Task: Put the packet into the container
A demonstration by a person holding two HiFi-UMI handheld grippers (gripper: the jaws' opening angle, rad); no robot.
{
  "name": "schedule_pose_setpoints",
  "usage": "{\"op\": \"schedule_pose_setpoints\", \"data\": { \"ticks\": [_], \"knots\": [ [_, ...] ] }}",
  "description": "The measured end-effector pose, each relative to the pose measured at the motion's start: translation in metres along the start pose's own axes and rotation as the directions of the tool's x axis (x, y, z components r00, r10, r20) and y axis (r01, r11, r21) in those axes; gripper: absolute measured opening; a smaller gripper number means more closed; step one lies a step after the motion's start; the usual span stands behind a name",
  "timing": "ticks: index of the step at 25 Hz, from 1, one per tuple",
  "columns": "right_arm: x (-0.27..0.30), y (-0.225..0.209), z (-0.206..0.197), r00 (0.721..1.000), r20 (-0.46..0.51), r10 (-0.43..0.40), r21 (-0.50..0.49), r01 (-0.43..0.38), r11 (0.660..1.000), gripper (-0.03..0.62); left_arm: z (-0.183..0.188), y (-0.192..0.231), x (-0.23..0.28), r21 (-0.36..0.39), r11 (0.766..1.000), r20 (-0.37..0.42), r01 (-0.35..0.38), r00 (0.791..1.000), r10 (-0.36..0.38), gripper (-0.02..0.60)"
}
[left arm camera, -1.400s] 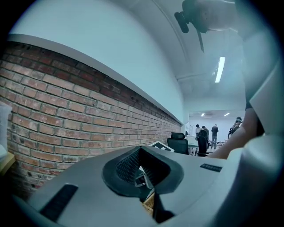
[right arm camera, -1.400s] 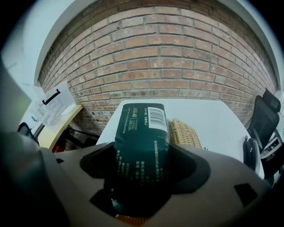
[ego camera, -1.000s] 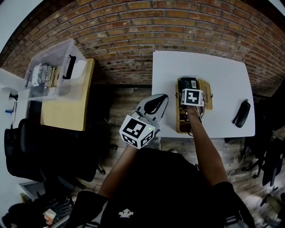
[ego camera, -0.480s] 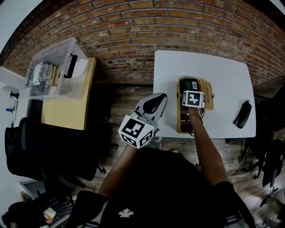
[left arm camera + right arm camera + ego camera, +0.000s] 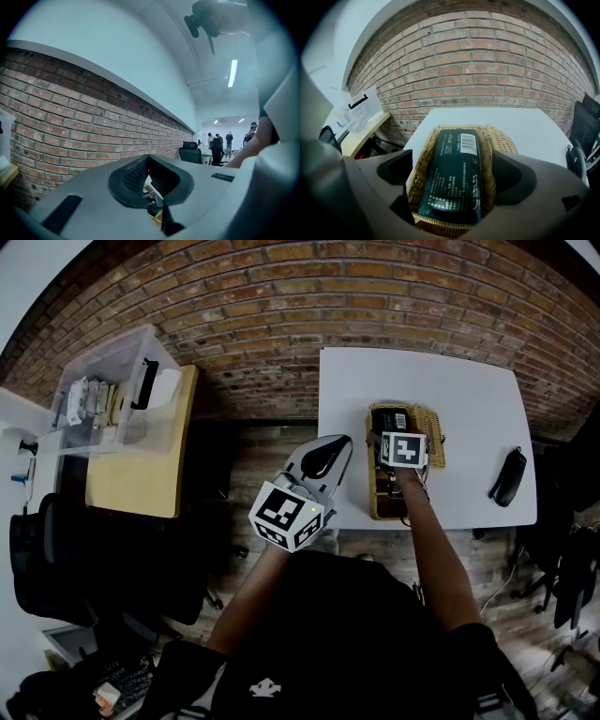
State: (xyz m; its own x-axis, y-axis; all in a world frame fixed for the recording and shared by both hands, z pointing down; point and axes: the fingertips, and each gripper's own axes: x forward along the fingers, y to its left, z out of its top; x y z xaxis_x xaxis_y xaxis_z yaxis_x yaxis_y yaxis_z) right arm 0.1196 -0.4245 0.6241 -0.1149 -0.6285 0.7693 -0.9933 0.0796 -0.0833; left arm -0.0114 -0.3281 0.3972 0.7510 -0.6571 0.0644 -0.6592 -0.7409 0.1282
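Note:
A dark green packet [image 5: 452, 176] lies lengthwise inside a woven wicker basket [image 5: 499, 138] on the white table. My right gripper [image 5: 454, 172] hangs just over the basket's near end. Its jaws are opening and stand wide on either side of the packet, with the pads clear of it. In the head view the right gripper [image 5: 401, 451] with its marker cube covers the basket's [image 5: 433, 439] near part, and the packet's [image 5: 392, 417] far end shows beyond it. My left gripper [image 5: 323, 460] is held off the table's left edge, jaws shut and empty, tips [image 5: 149, 158] meeting.
The white table [image 5: 469, 390] stands against a brick wall, with a black object [image 5: 507, 478] near its right edge. To the left, a clear plastic bin [image 5: 117, 381] with a black handle sits on a wooden table [image 5: 141, 474]. A black chair [image 5: 47, 559] stands at the far left.
The right gripper stays over the basket with the packet beneath it. The left gripper holds its place. Only the view has shifted slightly.

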Motion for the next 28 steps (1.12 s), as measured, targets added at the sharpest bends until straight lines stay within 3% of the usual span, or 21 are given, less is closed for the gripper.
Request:
{"op": "schedule_pose_setpoints", "data": {
  "ticks": [8, 11, 14, 18, 24, 28],
  "knots": [
    [-0.017, 0.003, 0.009, 0.998, 0.054, 0.021, -0.051, -0.018, 0.999, 0.511, 0.001, 0.000, 0.000, 0.004, 1.000, 0.003, 0.006, 1.000, -0.006, 0.006],
    [-0.032, 0.006, 0.018, 0.992, 0.112, 0.053, -0.078, -0.044, 0.996, 0.507, 0.002, -0.002, 0.002, 0.005, 1.000, 0.005, 0.013, 1.000, -0.013, 0.006],
    [-0.048, 0.016, 0.027, 0.977, 0.170, 0.124, -0.094, -0.109, 0.990, 0.464, 0.003, -0.005, 0.005, 0.008, 1.000, 0.008, 0.022, 1.000, -0.022, 0.006],
    [-0.084, 0.028, 0.044, 0.946, 0.264, 0.187, -0.127, -0.159, 0.979, 0.314, 0.005, -0.009, 0.008, 0.012, 0.999, 0.011, 0.032, 0.999, -0.032, 0.006],
    [-0.141, 0.038, 0.065, 0.887, 0.386, 0.255, -0.208, -0.185, 0.960, 0.170, 0.009, -0.015, 0.015, 0.022, 0.999, 0.014, 0.042, 0.999, -0.042, 0.006],
    [-0.177, 0.046, 0.073, 0.818, 0.482, 0.314, -0.272, -0.201, 0.941, 0.077, 0.009, -0.020, 0.018, 0.026, 0.999, 0.013, 0.047, 0.999, -0.047, 0.006]
  ]
}}
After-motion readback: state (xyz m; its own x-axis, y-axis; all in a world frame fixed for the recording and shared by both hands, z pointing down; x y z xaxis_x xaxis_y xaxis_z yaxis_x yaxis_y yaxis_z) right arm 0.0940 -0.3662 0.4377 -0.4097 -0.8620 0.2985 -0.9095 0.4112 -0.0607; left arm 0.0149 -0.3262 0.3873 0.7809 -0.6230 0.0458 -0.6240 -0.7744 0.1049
